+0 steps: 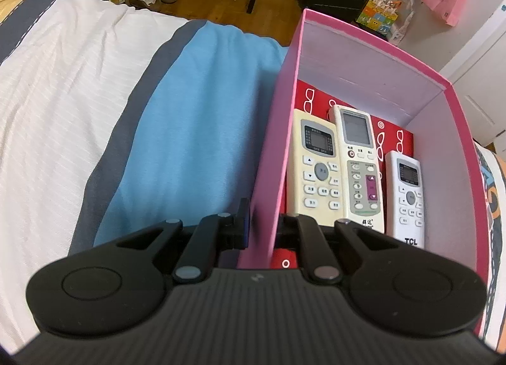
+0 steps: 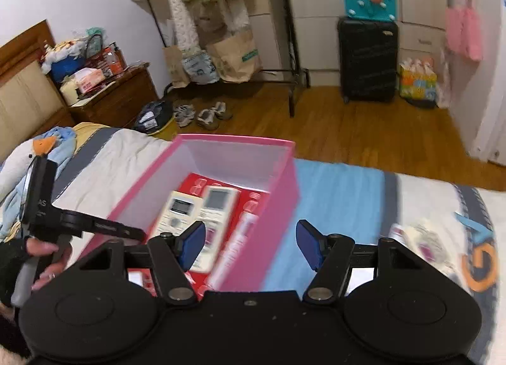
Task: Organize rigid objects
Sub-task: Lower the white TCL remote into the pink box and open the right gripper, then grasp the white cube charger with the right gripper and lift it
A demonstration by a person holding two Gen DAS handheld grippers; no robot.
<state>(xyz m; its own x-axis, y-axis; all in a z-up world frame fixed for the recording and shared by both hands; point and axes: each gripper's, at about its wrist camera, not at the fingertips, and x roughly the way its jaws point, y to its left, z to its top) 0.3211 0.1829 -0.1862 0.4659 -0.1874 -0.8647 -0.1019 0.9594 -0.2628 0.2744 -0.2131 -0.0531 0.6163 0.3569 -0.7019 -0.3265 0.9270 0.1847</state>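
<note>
A pink box [image 1: 373, 45] stands on the bed and holds three remotes: a cream one [image 1: 316, 169], a taller cream one with a purple panel [image 1: 359, 162] and a small white TCL one [image 1: 409, 194]. They lie on a red patterned box [image 1: 390, 134]. My left gripper [image 1: 262, 225] is shut on the box's left wall. In the right wrist view the pink box [image 2: 284, 181] lies ahead, and my right gripper [image 2: 249, 243] is open and empty above its near right corner. A blurred remote [image 2: 420, 238] lies on the bedding to the right.
The bed has white, grey and blue bedding [image 1: 196, 118]. A duck plush [image 2: 28, 156] lies at the bed's left. Beyond the bed are wooden floor, shoes [image 2: 208, 115], a black suitcase [image 2: 367, 61] and a clothes rack.
</note>
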